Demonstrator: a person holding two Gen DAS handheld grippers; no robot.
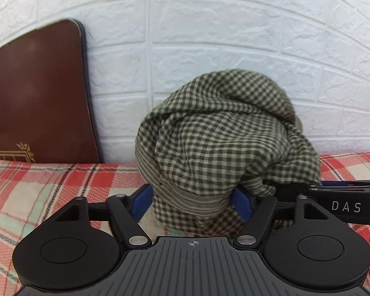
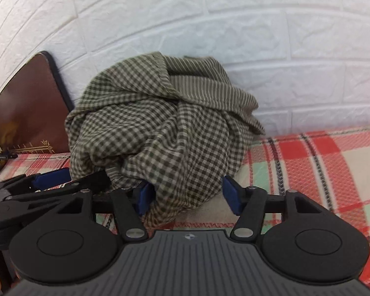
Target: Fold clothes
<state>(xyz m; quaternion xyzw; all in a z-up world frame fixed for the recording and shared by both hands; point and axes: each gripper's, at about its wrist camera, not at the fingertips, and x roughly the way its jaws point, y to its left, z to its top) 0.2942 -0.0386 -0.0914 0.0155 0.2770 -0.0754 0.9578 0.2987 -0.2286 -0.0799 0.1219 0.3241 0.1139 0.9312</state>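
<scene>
Here the green-and-cream checked cloth point(image 1: 224, 133) sits bunched in a tall, rumpled heap on the red plaid bedspread point(image 1: 49, 187), close against the white brick-pattern wall point(image 1: 209, 24). Fine checks cover most of it; a striped border band shows along some folds, and no edge lies flat. The left gripper point(image 1: 194, 199) has its jaws spread wide on either side of the heap's lower part, the blue pads not pressing the fabric. The right gripper point(image 2: 188, 197) also stands with jaws apart; its left pad point(image 2: 144, 196) sits at the cloth's hem, whether touching I cannot tell, and the right pad is clear of it. The two grippers are just beside each other. A brown board point(image 1: 37, 93) leans on the wall to the left, apart from the heap. To the right the bedspread lies open.
</scene>
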